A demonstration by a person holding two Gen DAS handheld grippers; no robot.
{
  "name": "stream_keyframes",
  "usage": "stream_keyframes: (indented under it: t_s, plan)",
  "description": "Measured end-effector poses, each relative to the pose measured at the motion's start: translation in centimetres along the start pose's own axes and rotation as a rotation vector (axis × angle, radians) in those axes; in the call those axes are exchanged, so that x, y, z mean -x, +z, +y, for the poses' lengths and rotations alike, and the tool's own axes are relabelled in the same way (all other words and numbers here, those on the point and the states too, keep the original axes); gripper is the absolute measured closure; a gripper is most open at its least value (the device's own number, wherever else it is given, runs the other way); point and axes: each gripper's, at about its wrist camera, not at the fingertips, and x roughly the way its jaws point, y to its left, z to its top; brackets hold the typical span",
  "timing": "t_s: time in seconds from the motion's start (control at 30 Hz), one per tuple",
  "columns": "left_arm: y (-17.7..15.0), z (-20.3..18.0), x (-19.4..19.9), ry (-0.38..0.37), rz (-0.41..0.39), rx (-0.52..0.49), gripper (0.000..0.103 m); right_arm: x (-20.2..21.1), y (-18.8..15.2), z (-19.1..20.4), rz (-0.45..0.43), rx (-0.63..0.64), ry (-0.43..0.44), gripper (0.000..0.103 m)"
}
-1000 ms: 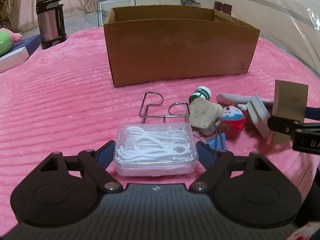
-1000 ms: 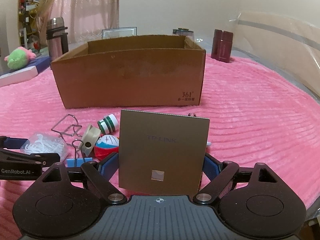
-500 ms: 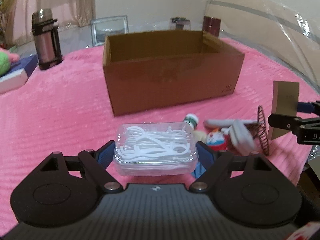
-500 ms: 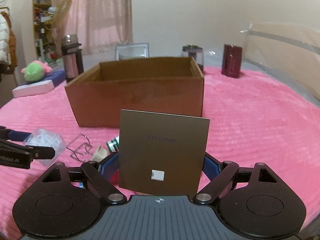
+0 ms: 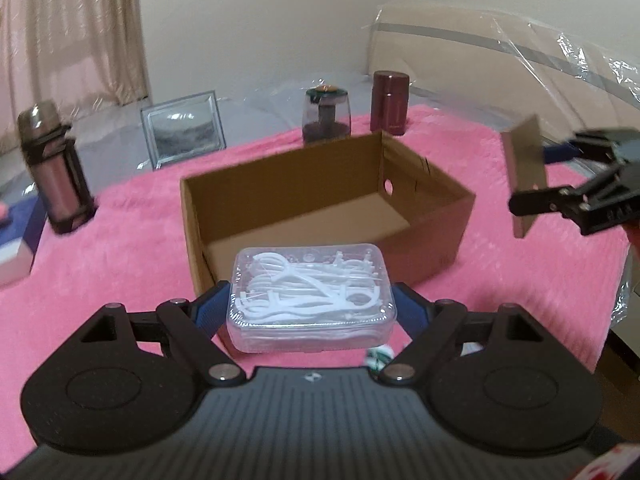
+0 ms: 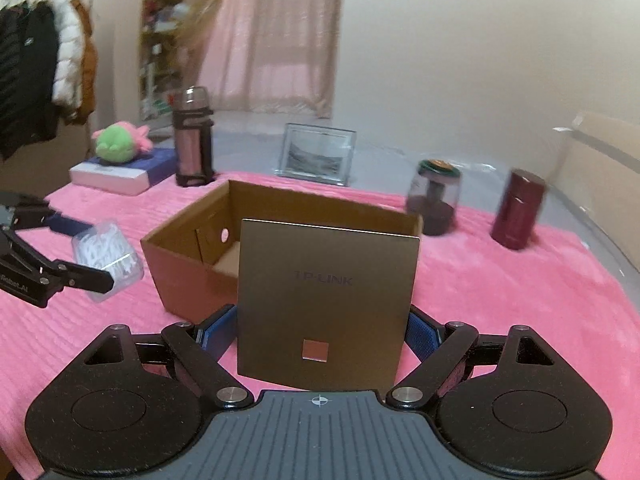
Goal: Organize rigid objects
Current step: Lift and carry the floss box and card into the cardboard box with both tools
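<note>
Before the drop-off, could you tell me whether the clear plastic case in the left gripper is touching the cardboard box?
Apart. The right wrist view shows the clear case, clamped in the left gripper, with pink blanket between it and the cardboard box.

— From where you stand, can you see into the open brown cardboard box (image 6: 188, 258)?

— Only partly. The flat bronze-coloured square panel (image 6: 326, 300) covers most of its inside in the right wrist view, and the clear plastic case of white floss picks (image 5: 310, 300) hides the near wall in the left one.

— And that small green-and-white thing (image 5: 378, 356) under the case?

— Mostly hidden; possibly a little bottle, I can't tell.

— The dark red cylindrical flask (image 6: 518, 210)?

— Blurred. So is the smoky glass jar with a dark lid (image 6: 436, 198).
</note>
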Motion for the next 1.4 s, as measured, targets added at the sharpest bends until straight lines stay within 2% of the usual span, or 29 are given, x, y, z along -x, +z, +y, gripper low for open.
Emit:
stream_keyframes:
  t_s: [0.17, 0.3, 0.43, 0.57, 0.73, 1.07, 1.4]
  plan:
    - [4.0, 1.7, -2.6, -0.013, 0.007, -0.025, 0.020, -4.1, 4.8, -2.6, 0.058, 0.043, 0.081, 0.019]
    - [6.6, 3.1, -5.7, -0.023, 0.041, -0.040, 0.020, -8.9, 7.3, -3.9, 0.172, 0.068, 0.147, 0.019]
    - [7.8, 4.0, -8.9, -0.048, 0.102, -0.073, 0.020, -13.6, 8.4, -4.1, 0.278, 0.144, 0.175, 0.019]
    - [7.9, 4.5, -12.4, -0.058, 0.176, -0.102, 0.021, -17.8, 8.3, -3.8, 0.384, 0.205, 0.170, 0.019]
    - [7.2, 4.6, -16.6, -0.077, 0.274, -0.077, 0.021, -22.2, 6.5, -3.4, 0.512, 0.253, 0.163, 0.019]
    - [4.9, 4.7, -21.8, -0.069, 0.405, -0.091, 0.020, -27.1, 3.6, -2.9, 0.648, 0.297, 0.153, 0.019]
    - [4.8, 4.5, -23.7, -0.083, 0.461, -0.111, 0.020, -30.2, 2.1, -2.4, 0.751, 0.320, 0.140, 0.019]
